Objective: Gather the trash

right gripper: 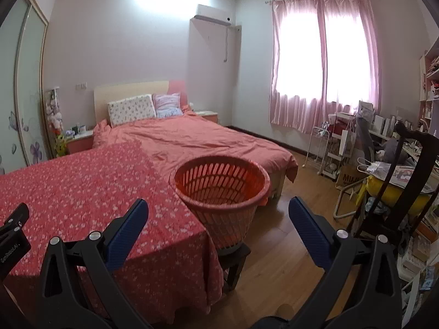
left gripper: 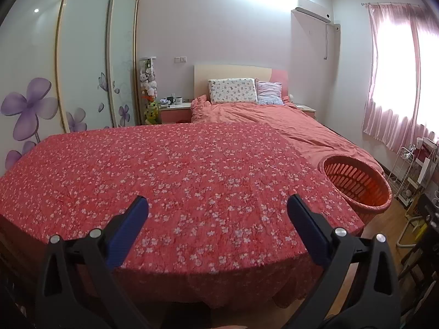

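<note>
An orange slatted plastic basket (right gripper: 222, 189) stands on a dark stool (right gripper: 233, 257) at the right edge of a table covered with a red floral cloth (left gripper: 178, 181); it also shows in the left wrist view (left gripper: 356, 183). No trash is visible on the cloth. My left gripper (left gripper: 218, 208) is open and empty above the cloth's near edge. My right gripper (right gripper: 218, 211) is open and empty, in front of the basket. A part of the left gripper (right gripper: 12, 235) shows at the left edge of the right wrist view.
A bed with a salmon duvet (right gripper: 197, 139) and pillows (left gripper: 233, 90) lies behind the table. A wardrobe (left gripper: 68, 68) lines the left wall. A cluttered desk, a dark chair (right gripper: 397, 181) and racks stand on the right under pink curtains (right gripper: 323, 60). Wooden floor (right gripper: 282, 252) lies to the right.
</note>
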`<action>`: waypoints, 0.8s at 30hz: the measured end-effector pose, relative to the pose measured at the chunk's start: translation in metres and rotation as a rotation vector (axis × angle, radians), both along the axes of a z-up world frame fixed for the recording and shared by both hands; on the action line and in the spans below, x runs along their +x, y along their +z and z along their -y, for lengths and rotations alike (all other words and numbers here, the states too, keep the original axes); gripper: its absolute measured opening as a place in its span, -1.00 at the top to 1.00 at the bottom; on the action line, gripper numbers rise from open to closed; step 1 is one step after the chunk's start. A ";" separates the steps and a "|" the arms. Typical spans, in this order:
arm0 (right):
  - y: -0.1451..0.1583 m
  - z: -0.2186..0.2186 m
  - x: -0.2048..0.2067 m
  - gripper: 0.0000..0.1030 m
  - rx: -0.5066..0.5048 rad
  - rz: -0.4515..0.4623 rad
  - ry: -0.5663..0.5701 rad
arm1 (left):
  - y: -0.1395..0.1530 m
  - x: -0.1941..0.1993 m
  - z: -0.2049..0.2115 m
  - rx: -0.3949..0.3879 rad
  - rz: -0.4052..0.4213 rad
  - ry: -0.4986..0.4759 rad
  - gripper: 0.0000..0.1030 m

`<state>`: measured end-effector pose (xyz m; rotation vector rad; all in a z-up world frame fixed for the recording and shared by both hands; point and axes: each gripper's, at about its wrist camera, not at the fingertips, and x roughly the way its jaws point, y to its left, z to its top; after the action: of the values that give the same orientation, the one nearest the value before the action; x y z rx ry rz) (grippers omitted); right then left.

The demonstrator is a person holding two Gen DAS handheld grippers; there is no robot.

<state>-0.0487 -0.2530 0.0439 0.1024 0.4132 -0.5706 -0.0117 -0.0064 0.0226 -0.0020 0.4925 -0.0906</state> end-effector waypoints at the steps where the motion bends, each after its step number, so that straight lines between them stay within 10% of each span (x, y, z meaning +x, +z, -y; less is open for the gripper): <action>1: -0.002 0.000 -0.001 -0.96 0.003 -0.006 0.001 | -0.001 0.000 -0.001 -0.003 -0.005 -0.001 -0.92; 24: -0.022 -0.010 0.001 -0.96 0.033 -0.081 -0.007 | -0.017 -0.003 -0.002 -0.002 -0.066 0.014 -0.92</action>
<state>-0.0482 -0.2426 0.0224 0.1128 0.5015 -0.5764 -0.0151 -0.0047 0.0059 -0.0105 0.5581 -0.0771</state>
